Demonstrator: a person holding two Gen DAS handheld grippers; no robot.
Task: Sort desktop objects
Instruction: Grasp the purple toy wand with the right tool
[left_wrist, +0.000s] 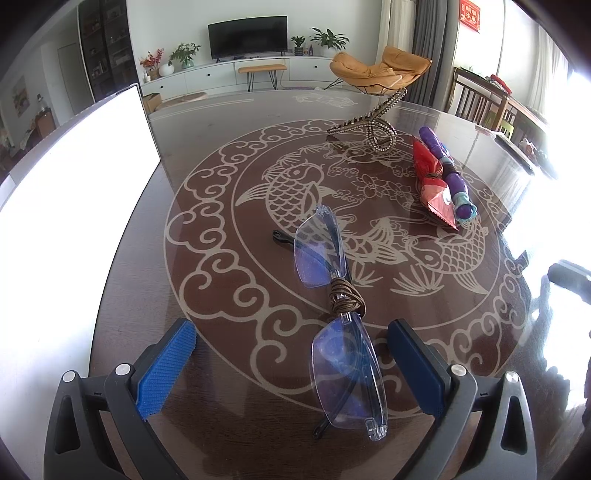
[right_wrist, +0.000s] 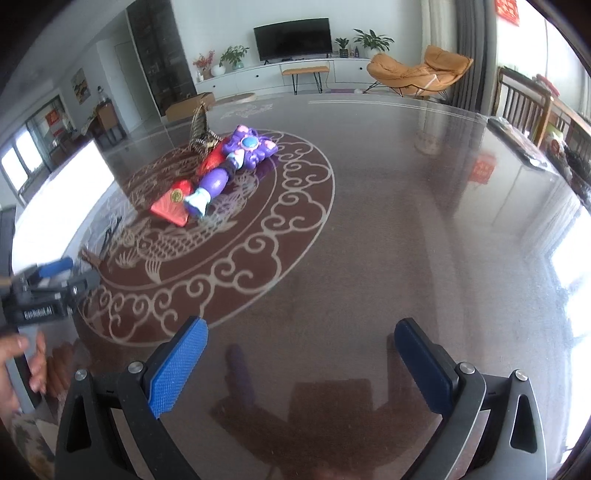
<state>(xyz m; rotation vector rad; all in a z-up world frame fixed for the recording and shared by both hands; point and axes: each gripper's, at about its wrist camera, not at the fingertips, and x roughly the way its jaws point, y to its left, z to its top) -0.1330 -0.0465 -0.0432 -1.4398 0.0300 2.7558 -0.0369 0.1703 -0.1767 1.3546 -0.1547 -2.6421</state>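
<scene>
Glass table (left_wrist: 229, 110), white box (left_wrist: 74, 206) overexposed

In the left wrist view, a blown-out white sheet (left_wrist: 74, 206) at nine o'clock showed no surface detail and ran off the left edge. The dark object (left_wrist: 570, 282) at three o'clock was lost in window glare and could not be identified.

In the right wrist view, the left gripper (right_wrist: 44, 291) at nine o'clock was blurred and cut by the edge, its fingertips unclear. The hand (right_wrist: 22, 369) below it was only partly in frame. The metal clip (right_wrist: 201, 131) stood half hidden behind the purple toy (right_wrist: 236, 155).
</scene>
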